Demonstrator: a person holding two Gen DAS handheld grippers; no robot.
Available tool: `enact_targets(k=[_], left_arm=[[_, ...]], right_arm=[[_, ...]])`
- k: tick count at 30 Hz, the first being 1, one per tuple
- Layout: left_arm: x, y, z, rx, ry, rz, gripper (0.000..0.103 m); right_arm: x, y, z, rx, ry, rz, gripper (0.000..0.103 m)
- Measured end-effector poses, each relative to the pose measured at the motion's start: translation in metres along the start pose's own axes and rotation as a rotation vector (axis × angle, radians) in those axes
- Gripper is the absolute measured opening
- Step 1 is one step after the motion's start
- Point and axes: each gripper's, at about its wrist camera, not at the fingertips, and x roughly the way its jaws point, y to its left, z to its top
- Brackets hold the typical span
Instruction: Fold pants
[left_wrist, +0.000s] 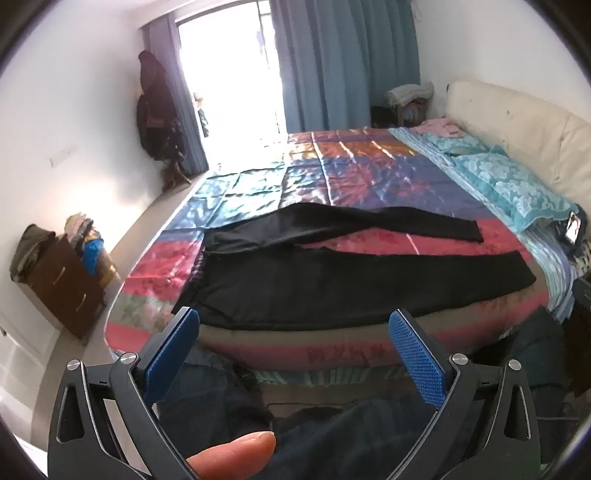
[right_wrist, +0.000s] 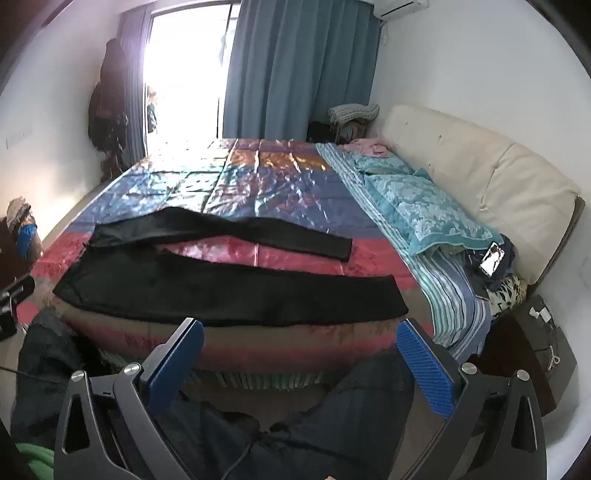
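Note:
Black pants lie spread flat on the colourful bedspread, waistband to the left, both legs running right and apart from each other. They also show in the right wrist view. My left gripper is open and empty, held back from the bed's near edge, in front of the waist end. My right gripper is open and empty, also short of the near edge, in front of the near leg.
Teal pillows and a cream headboard line the bed's right side. A phone lies by the pillow. A brown drawer unit piled with clothes stands left. My legs in dark trousers are below the grippers.

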Motion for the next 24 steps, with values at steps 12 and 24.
enact_targets(k=[12, 24], left_arm=[[-0.009, 0.023, -0.010, -0.085, 0.004, 0.023, 0.103], [-0.007, 0.029, -0.021, -0.114, 0.037, 0.042, 0.103]], right_arm=[[-0.001, 0.002, -0.012, -0.003, 0.016, 0.032, 0.103], [-0.003, 0.009, -0.019, -0.027, 0.012, 0.030, 0.103]])
